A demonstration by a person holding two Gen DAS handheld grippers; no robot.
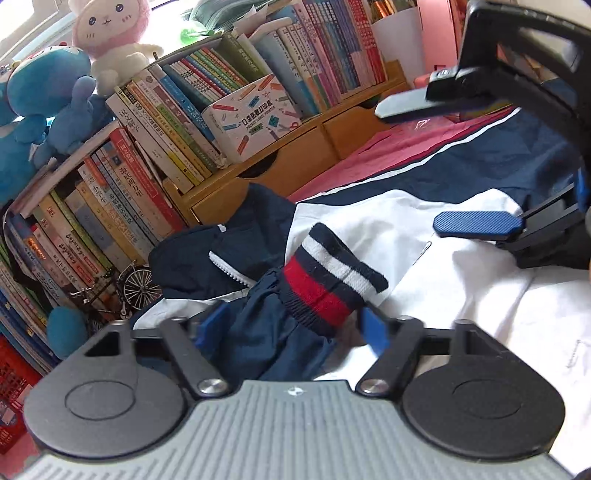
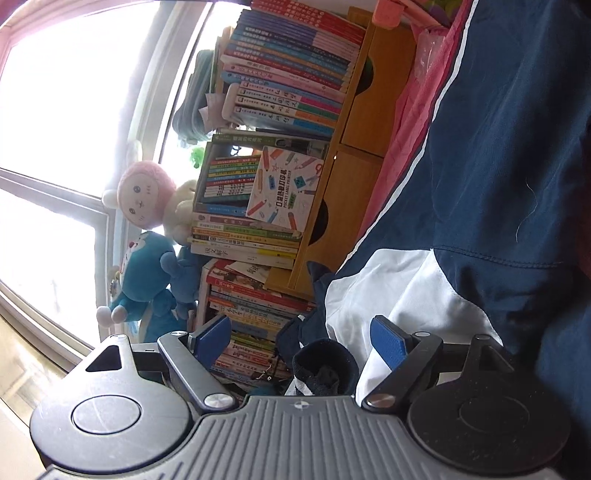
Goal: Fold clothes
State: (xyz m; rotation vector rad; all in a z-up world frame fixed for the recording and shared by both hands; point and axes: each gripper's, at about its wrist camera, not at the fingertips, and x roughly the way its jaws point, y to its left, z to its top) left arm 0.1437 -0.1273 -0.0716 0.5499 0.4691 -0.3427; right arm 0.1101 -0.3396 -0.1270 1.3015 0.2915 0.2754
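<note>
A navy and white track jacket (image 1: pixel 424 236) lies spread on a pink bed cover (image 1: pixel 373 155). Its sleeve, with a red, white and navy striped cuff (image 1: pixel 328 277), lies between the open blue fingers of my left gripper (image 1: pixel 293 328); the pads stand apart from the cloth. My right gripper (image 1: pixel 454 162) shows at the upper right of the left wrist view, open above the jacket's white panel. In the right wrist view my right gripper (image 2: pixel 301 341) is open, with the jacket (image 2: pixel 498 166) to the right and the cuff's dark opening (image 2: pixel 325 369) just ahead.
A wooden bookshelf (image 1: pixel 295 155) full of books (image 1: pixel 155 155) stands close behind the bed. Blue (image 1: pixel 40 110) and pink (image 1: pixel 107 33) plush toys sit on top of it. A small model bicycle (image 1: pixel 125 291) stands by the lower books. A bright window (image 2: pixel 66 110) is at the left.
</note>
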